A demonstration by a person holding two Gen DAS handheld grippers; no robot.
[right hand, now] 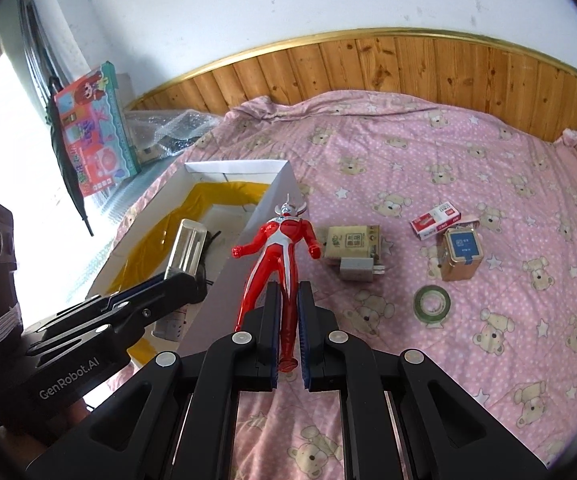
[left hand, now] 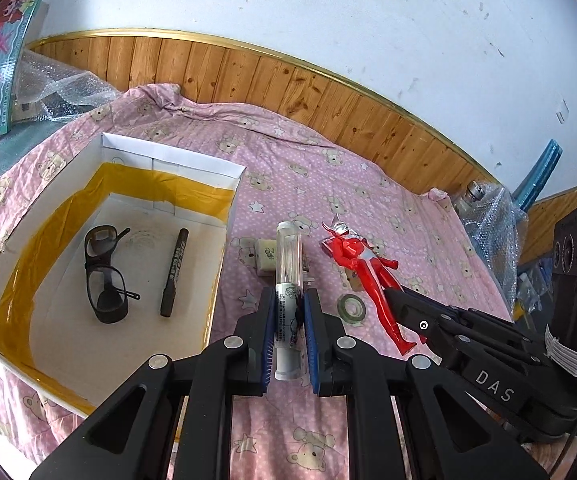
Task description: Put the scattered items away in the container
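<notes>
Clamping the clear tube [left hand: 287, 304] between its blue pads, your left gripper [left hand: 288, 312] is holding it lengthwise just outside the right wall of the white box [left hand: 224, 264], above the pink bear-print bedspread [left hand: 328, 184]. Your right gripper [right hand: 288, 320] is pinching the legs of the red figure [right hand: 280, 256], jaws nearly closed on them, with the figure's head pointing toward the box's near corner. In the right wrist view the tube is hanging at the box's open top, beside its rim. Inside the box, the dark glasses [left hand: 102, 276] and the black marker [left hand: 173, 274] are lying on the floor, leaving bare room toward the front and left walls. On the bedspread to your right, the green tape roll [right hand: 432, 304], a tan carton [right hand: 352, 242], a grey plug [right hand: 358, 270], a red-and-white packet [right hand: 434, 222] and a blue-topped tin [right hand: 460, 254] are sitting apart from one another, with open quilt around them up to the wooden wall panelling [right hand: 408, 68].
</notes>
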